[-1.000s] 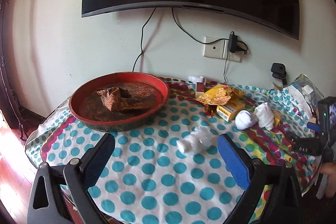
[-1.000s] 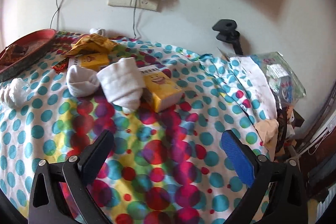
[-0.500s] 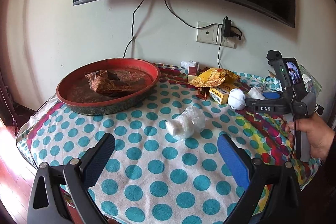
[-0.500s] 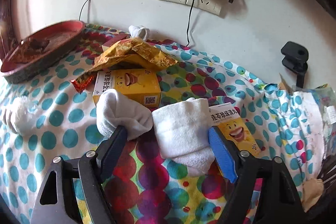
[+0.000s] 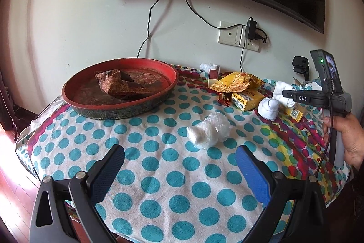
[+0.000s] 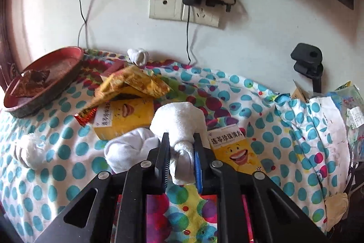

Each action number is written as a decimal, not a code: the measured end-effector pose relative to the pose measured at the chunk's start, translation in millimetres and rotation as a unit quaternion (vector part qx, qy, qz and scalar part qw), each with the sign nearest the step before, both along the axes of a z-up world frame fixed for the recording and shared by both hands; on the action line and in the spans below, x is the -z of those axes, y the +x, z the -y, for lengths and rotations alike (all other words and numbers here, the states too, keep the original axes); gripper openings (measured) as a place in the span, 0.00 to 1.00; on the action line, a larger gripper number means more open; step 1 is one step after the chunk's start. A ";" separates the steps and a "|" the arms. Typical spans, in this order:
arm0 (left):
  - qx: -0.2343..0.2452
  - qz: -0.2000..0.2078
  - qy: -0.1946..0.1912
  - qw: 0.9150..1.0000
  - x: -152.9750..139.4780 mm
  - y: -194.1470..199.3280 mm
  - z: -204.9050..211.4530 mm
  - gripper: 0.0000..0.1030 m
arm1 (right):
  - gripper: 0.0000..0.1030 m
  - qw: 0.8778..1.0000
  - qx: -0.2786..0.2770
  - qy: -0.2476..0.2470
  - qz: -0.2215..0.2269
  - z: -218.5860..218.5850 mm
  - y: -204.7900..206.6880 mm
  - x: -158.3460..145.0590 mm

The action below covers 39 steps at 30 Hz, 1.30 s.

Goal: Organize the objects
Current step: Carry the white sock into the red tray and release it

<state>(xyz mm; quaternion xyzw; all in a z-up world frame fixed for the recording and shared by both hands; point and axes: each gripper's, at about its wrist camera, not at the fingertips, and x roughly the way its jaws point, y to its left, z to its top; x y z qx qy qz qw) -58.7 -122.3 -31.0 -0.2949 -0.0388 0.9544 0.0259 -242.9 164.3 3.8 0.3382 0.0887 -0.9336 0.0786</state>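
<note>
Right gripper [image 6: 181, 157] clamped tight on a rolled white cloth [image 6: 179, 120], which lies on the dotted tablecloth [image 6: 68, 152] between two yellow boxes [image 6: 124, 117], touching a second white roll [image 6: 129, 149]. Left gripper [image 5: 179, 171] wide apart, holding nothing, above the cloth near a plastic-wrapped bundle [image 5: 209, 132]; red tray [image 5: 120, 104] beyond.
</note>
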 end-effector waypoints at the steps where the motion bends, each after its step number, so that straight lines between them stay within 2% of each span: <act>1: -0.002 0.000 0.001 1.000 0.0 0.0 1.2 0.97 | 0.16 1.000 -0.009 0.001 -0.007 9.0 0.8 -7.8; 5: -0.009 0.009 0.000 1.000 2.4 -1.6 6.1 0.97 | 0.16 0.999 -0.048 -0.014 -0.013 56.3 -6.1 -23.8; 12: -0.038 0.008 0.002 0.999 1.9 -4.8 26.5 0.97 | 0.16 0.991 -0.132 -0.015 0.004 161.9 -25.2 -15.1; 16: -0.055 0.014 0.009 0.998 4.5 -10.6 44.6 0.97 | 0.16 0.984 -0.177 0.000 0.008 228.2 -35.8 -13.6; 20: -0.075 0.020 0.020 0.997 7.7 -16.1 64.6 0.97 | 0.16 0.981 -0.194 0.008 0.020 278.3 -54.4 -9.5; 26: -0.108 0.024 0.036 0.993 9.6 -17.5 92.2 0.97 | 0.16 0.977 -0.208 0.031 0.039 324.4 -67.7 6.3; 32: -0.109 0.026 0.032 0.993 11.5 -18.6 94.4 0.97 | 0.20 0.978 -0.198 0.027 0.052 332.0 -76.3 18.5; 35: -0.105 0.031 0.038 0.993 12.6 -19.8 91.7 0.97 | 0.29 0.980 -0.192 0.016 0.051 326.8 -74.6 12.9; 37: -0.104 0.031 0.026 0.994 12.9 -20.9 87.8 0.97 | 0.45 0.982 -0.187 0.007 0.024 317.6 -65.9 -1.3; 38: -0.103 0.029 0.023 0.994 12.8 -21.2 86.0 0.97 | 0.66 0.984 -0.180 0.006 0.009 311.1 -61.1 -10.7; 39: -0.101 0.029 0.021 0.994 12.7 -21.3 84.4 0.97 | 0.79 0.985 -0.174 0.000 -0.006 302.0 -56.6 -20.5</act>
